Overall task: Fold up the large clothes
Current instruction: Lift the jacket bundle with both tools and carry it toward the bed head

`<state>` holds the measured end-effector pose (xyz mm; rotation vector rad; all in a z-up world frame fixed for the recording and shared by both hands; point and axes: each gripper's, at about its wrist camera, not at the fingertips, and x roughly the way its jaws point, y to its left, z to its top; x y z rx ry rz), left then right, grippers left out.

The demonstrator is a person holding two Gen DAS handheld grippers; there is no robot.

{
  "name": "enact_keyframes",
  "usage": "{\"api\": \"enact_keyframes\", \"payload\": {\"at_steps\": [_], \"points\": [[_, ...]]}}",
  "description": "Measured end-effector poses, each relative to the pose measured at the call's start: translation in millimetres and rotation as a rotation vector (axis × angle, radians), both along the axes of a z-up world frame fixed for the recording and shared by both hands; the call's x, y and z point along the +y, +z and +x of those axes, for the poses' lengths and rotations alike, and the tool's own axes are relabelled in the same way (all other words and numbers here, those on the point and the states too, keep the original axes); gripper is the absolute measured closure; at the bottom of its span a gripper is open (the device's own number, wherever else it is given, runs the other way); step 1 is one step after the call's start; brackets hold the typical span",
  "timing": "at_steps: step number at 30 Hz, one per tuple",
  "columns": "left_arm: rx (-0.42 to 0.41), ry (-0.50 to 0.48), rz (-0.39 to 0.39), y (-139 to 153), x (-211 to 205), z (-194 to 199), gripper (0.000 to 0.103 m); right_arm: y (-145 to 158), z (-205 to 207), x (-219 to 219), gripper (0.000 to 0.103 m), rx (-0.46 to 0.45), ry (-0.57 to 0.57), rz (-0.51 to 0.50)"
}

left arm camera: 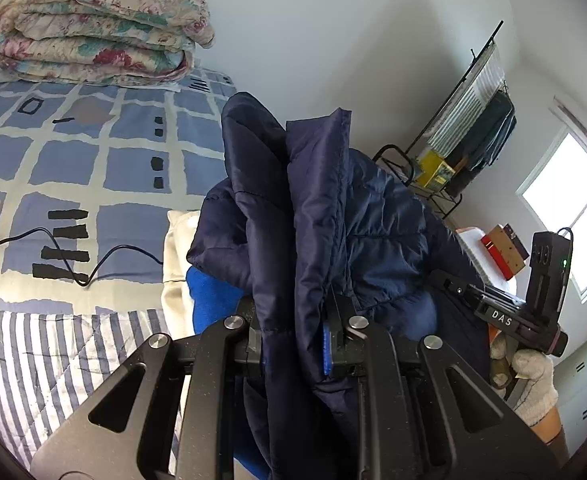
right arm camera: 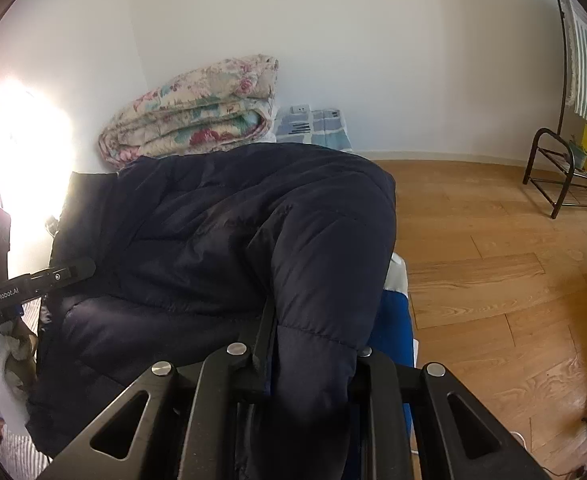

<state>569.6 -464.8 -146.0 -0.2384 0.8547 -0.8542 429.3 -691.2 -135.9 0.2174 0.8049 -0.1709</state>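
Note:
A navy puffer jacket [left arm camera: 333, 200] hangs bunched above the bed, held up by both grippers. My left gripper [left arm camera: 297, 320] is shut on a thick fold of its fabric, which spills up and over the fingers. In the right wrist view the same jacket [right arm camera: 233, 232] drapes over the bed edge, and my right gripper [right arm camera: 313, 348] is shut on a padded edge of it. The right gripper [left arm camera: 449, 282], held by a gloved hand [left arm camera: 533, 376], reaches into the jacket from the right. The left gripper [right arm camera: 85, 270] shows at the far left of the right wrist view.
The bed has a blue checked sheet [left arm camera: 73, 160], a striped quilt [left arm camera: 33, 360] in front and a folded floral quilt [left arm camera: 101, 32] at the wall. A black cable [left arm camera: 53, 240] lies across it. Blue cloth [left arm camera: 213, 300] and a cream pillow [left arm camera: 177, 248] lie under the jacket. A black rack [right arm camera: 565, 176] stands on the wooden floor [right arm camera: 493, 260].

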Motion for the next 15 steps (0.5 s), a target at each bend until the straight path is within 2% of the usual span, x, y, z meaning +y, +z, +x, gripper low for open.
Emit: {"api": "enact_keyframes", "payload": {"at_steps": [6,9,10,12,13,14,15], "points": [[-0.014,0.012,0.028,-3,-3,-6,0.085,-7,11,-4,0.082,0.037,-0.012,-0.021],[-0.008,0.036,0.041,-5,-3,-8,0.078,-7,15,-2,0.079,0.066,-0.037,-0.062],[0.004,0.047,0.038,-5,-2,-7,0.073,-6,16,0,0.077,0.072,-0.049,-0.081],[0.041,0.074,0.036,-9,4,-5,0.058,-5,18,2,0.067,0.080,-0.071,-0.120],[0.055,0.082,0.038,-9,6,-4,0.044,-4,17,3,0.063,0.085,-0.092,-0.149],[0.068,0.090,0.034,-9,9,-4,0.034,-3,15,4,0.050,0.093,-0.110,-0.174],[0.067,0.096,0.023,-9,13,-7,0.033,-1,13,4,0.031,0.103,-0.136,-0.208]]}}
